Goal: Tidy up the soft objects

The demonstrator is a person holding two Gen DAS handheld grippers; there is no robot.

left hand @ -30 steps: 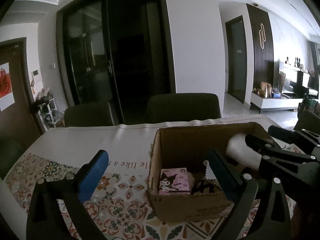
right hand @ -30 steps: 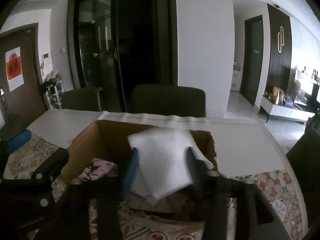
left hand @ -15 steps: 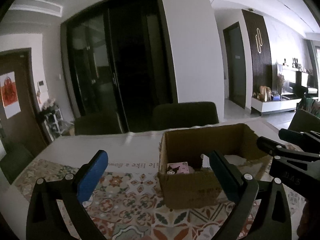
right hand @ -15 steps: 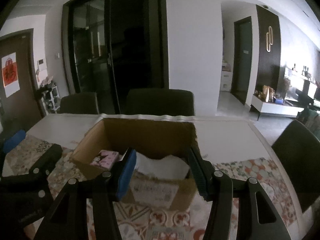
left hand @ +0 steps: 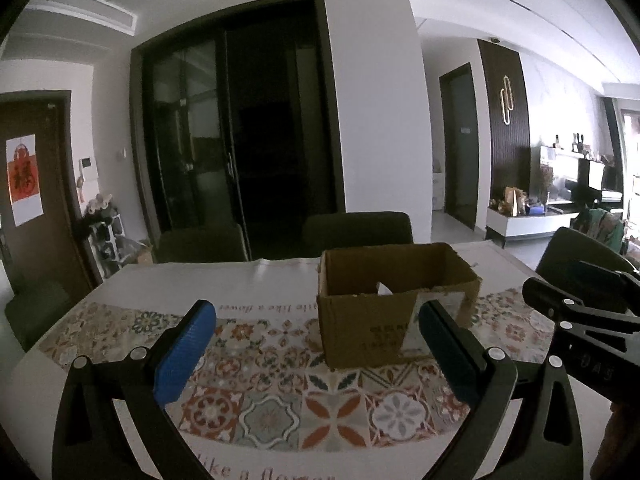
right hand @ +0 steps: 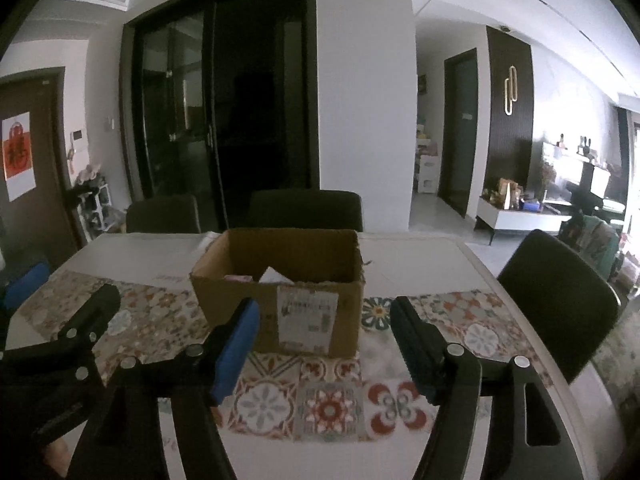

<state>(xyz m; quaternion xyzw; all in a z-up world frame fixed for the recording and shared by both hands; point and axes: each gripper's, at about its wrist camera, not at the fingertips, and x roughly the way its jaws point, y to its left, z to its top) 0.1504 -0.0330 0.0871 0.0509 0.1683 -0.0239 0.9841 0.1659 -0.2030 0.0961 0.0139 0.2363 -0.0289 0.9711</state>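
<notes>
A brown cardboard box (right hand: 280, 280) (left hand: 384, 312) stands on the patterned tablecloth. A white soft cloth (right hand: 274, 275) pokes up inside it beside a pink item (right hand: 238, 278); in the left wrist view only a white tip (left hand: 385, 289) shows over the rim. My right gripper (right hand: 324, 344) hangs short of the box's near wall, its jaws opening with nothing between them. My left gripper (left hand: 316, 344) is wide open and empty, back from the box's left corner. The right gripper's body (left hand: 580, 320) shows at the right of the left wrist view.
The patterned tablecloth (right hand: 332, 400) covers the near half of a white table (right hand: 420, 264). Dark chairs stand behind the table (right hand: 306, 210) and at its right side (right hand: 556, 296). Dark glass doors (right hand: 224, 120) fill the wall behind.
The right gripper let go of the white cloth, which now lies in the box. Both grippers drew back and up from the box, so it looks smaller and farther.
</notes>
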